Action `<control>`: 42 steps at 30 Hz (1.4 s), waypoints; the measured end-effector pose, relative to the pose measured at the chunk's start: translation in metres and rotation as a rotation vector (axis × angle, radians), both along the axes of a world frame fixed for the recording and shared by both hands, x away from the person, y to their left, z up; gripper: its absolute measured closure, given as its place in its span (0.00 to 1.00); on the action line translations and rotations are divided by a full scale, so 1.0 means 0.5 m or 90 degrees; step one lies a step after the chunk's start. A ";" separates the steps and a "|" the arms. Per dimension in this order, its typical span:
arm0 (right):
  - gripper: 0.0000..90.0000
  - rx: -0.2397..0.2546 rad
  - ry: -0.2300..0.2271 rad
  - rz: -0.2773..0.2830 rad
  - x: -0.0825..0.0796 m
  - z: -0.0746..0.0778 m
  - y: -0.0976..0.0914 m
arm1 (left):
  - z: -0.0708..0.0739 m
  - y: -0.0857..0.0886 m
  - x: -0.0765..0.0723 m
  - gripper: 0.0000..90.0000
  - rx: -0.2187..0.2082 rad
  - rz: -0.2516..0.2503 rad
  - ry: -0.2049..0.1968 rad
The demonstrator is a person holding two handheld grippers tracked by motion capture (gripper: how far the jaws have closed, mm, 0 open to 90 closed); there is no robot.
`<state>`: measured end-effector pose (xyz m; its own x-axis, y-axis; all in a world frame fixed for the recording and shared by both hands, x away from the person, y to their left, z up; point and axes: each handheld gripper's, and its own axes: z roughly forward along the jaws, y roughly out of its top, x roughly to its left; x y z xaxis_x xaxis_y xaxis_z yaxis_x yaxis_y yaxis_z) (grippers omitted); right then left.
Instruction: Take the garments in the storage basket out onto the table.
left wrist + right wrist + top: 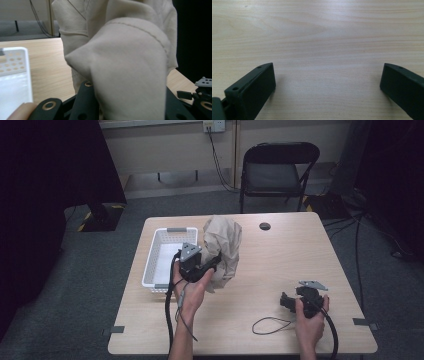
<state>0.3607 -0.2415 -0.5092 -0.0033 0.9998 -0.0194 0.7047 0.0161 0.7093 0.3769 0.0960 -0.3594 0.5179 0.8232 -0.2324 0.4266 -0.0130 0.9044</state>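
Now | left claw (212,265): clamped on beige cloth (224,247) | right claw (285,301): wide apart, nothing held

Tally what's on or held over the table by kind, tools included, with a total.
Cloth, beige, gripped by the left tool: 1
Basket, white: 1
Tools, left and right tool: 2
Total: 4

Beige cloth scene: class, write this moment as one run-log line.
left gripper: shut on beige cloth, lifted beside white basket | right gripper: open, low over table, holding nothing
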 end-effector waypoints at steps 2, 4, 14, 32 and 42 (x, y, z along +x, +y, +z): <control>0.00 0.000 0.000 0.000 0.000 0.000 0.000 | -0.001 -0.008 0.003 0.81 0.002 -0.006 0.003; 0.00 0.000 0.000 0.000 0.000 0.000 0.000 | -0.002 -0.018 0.007 0.81 0.002 -0.013 0.005; 0.00 0.000 0.000 0.000 0.000 0.000 0.000 | -0.022 -0.056 0.031 0.81 0.006 -0.037 0.020; 0.00 -0.001 0.000 0.000 0.000 0.000 0.000 | -0.067 -0.108 0.075 0.81 0.014 -0.051 0.056; 0.00 -0.001 -0.001 0.000 0.000 0.000 0.000 | -0.081 -0.117 0.102 0.81 0.018 -0.051 0.080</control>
<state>0.3608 -0.2415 -0.5093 -0.0034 0.9998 -0.0204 0.7040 0.0169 0.7100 0.4281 0.0377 -0.3997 0.5501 0.7882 -0.2761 0.5327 -0.0765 0.8429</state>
